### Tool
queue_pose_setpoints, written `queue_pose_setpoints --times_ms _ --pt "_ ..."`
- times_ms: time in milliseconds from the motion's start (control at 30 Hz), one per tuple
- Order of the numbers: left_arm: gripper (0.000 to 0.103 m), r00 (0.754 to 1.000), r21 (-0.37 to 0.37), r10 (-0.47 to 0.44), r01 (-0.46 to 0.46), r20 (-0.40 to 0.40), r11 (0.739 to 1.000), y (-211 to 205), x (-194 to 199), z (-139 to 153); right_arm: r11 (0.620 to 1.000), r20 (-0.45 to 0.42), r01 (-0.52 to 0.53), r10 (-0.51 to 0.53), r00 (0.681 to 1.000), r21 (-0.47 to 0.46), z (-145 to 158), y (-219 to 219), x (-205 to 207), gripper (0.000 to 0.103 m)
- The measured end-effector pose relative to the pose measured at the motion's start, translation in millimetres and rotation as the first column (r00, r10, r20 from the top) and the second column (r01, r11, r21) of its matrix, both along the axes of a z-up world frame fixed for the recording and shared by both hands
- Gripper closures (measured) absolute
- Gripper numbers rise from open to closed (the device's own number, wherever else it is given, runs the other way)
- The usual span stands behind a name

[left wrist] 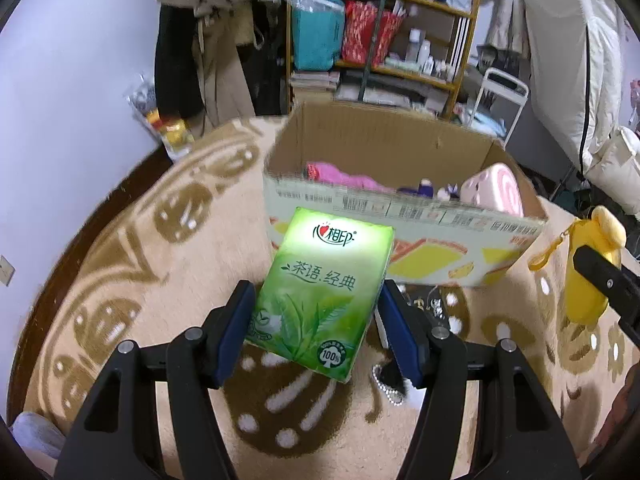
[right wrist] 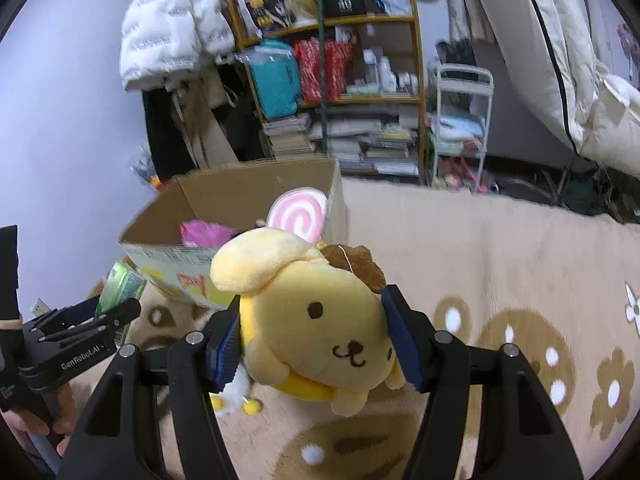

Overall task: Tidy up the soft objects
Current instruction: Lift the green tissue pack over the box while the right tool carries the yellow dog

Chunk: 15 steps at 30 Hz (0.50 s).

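Soft stuff's both in hand above the rug, left gripper (left wrist: 316, 320) clamping the green plastic-wrapped tissue pack (left wrist: 320, 300), right gripper (right wrist: 312, 340) squeezing the yellow plush dog (right wrist: 316, 320), so clear the open cardboard box (left wrist: 400, 208) rim before you drop either inside.

The green tissue pack (left wrist: 318, 300) carries the brand 心相印 in a white oval near its top edge, with a small red heart in the logo. Below that stands 茶语.经典 in dark green characters across the middle of the pack. Near its lower right corner sits a round seal reading 100%.

On the side of the left gripper (right wrist: 100, 322), seen from the right wrist, white letters read GenRobot.AI.

A black box (right wrist: 344, 0) on the top shelf shows the number 40.

The cardboard box (left wrist: 400, 216) bears printed lines and barcodes along its front edge, too blurred to read.
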<state>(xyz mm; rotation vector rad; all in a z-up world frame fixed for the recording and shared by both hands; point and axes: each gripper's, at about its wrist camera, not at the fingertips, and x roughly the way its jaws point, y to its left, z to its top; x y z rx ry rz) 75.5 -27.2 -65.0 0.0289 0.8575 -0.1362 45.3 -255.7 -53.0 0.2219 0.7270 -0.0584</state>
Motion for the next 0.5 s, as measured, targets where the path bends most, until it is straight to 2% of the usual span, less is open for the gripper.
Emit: queue_pose_setpoints --times_ms 200,500 --pt "0.041 0.996 0.010 0.008 -0.009 0.085 1.000 6 -5 20 0.999 0.122 -0.026 0.029 0.992 -0.024 25 9 -8 0.035" --pt "0.041 0.971 0.034 -0.025 0.017 0.238 0.999 4 -14 62 0.998 0.197 -0.063 0.066 0.978 -0.024 45 14 4 0.035"
